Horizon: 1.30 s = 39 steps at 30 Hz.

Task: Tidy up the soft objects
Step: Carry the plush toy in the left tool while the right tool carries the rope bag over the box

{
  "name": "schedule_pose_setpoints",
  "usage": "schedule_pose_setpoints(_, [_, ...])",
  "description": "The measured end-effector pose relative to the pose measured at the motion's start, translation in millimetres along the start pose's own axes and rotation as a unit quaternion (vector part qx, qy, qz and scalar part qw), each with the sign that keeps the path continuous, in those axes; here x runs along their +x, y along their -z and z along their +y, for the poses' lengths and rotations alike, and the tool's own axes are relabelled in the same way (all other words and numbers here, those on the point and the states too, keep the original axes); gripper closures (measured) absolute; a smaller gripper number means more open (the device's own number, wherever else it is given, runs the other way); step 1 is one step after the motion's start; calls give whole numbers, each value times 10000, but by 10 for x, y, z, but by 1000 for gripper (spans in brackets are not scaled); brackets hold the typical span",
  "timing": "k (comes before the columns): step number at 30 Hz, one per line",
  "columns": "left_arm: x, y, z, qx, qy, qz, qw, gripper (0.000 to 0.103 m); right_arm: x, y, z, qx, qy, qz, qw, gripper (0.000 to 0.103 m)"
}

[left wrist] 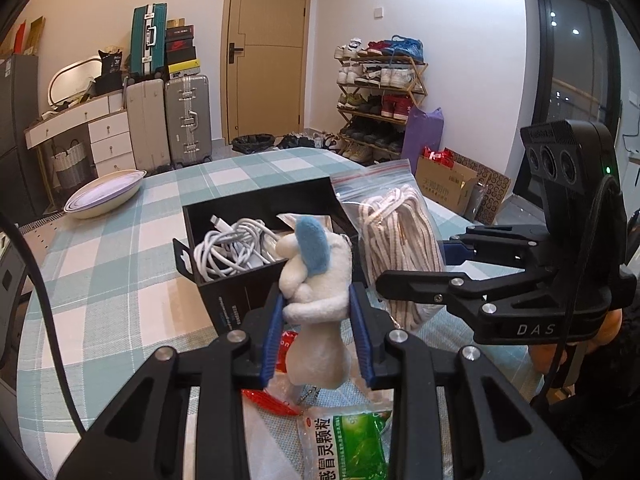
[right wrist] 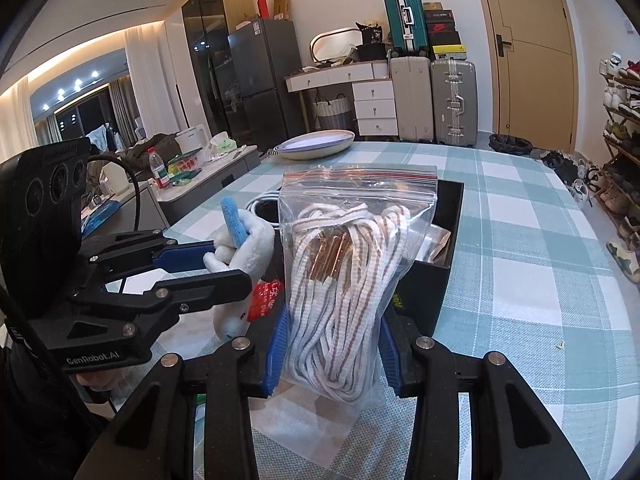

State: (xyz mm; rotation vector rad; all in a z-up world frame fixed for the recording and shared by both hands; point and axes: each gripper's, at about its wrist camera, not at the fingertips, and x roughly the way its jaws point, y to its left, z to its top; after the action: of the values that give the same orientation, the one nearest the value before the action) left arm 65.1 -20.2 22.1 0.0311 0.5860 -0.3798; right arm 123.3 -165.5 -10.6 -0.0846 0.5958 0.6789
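Holding both items above the checked tablecloth [left wrist: 100,280], you have each gripper loaded and the black box [left wrist: 224,280] just ahead. Your left gripper [left wrist: 318,336] is closed about the waist of the white plush toy [left wrist: 316,292], its blue pads pressing into the soft body, blue ear upward, the toy upright and just in front of the box's near wall. Your right gripper [right wrist: 332,344] is clamped on the lower part of the zip bag of striped laces [right wrist: 344,264], which stands upright in the jaws, touching or very nearly touching the box's edge; I cannot tell which. Inside the box a coil of white cable [left wrist: 232,248] fills the left side, with some pale packets behind it, so free room looks scarce. Take one item at a time, I'd judge: carry the toy forward over the rim, lower it until it rests on the contents, then ease the jaws apart, since plush springs back and may tip out. Keep the bag clear of the toy meanwhile, as the two grippers sit close together. Lay the bag flat when its turn comes; standing tall, it would likely topple. Mind the green sachet [left wrist: 352,440] and red wrapper [left wrist: 272,400] lying beneath your left gripper.
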Motion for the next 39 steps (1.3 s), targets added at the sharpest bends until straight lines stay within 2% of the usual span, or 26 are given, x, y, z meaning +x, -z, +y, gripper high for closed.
schedule_pose_setpoints(25, [-199,-372,214,-442,-183,-511,9975,73,-378,-294,-46,170,283,-844,9959,63])
schedule_pose_setpoints(32, [-165,-545,273,-537,-181,-612,9965,73,-429,-464,-79,240,408,-1113,9927,63])
schedule_pose_setpoints(39, [-48,-687,356,-711,-152,-677,9951,73,-359,-623,-99,176,467,-1141,9922,63])
